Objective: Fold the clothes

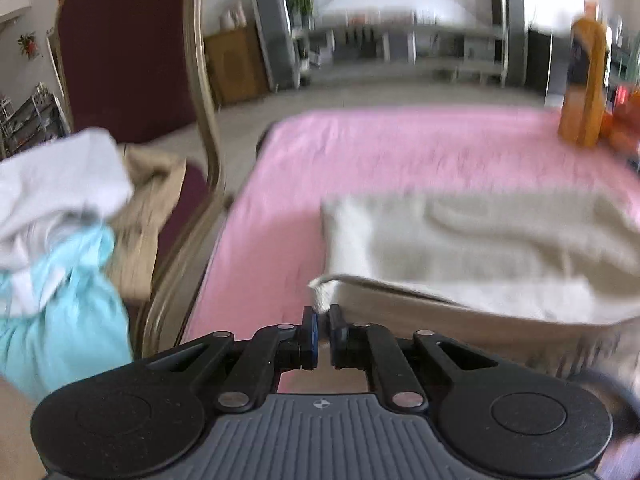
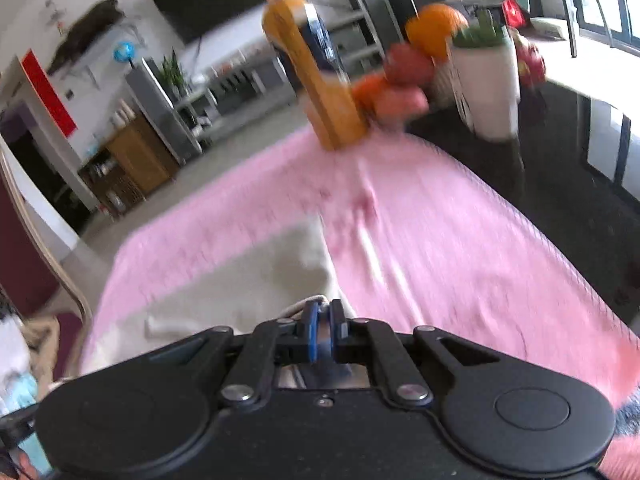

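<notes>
Pink cloth [image 1: 400, 152] is seen covering the table, and one cream garment [image 1: 460, 248] lies spread on its near part, its near hem lifted. The hem's corner sits just at the tips of the left gripper [image 1: 323, 316], whose jaws stand slightly parted; whether the cloth is pinched cannot be told. The right gripper [image 2: 324, 312] is nearly closed on the garment's other corner. One orange bottle [image 2: 316, 80] stands at the far edge beside a heap of fruit [image 2: 408, 76] and one white pot [image 2: 486, 80]. One maroon chair [image 1: 120, 48] is set left of the table, bearing three bunched garments: white [image 1: 56, 184], light blue [image 1: 60, 312], tan [image 1: 148, 208]. Everything is blurred; background furniture is hard to make out.
</notes>
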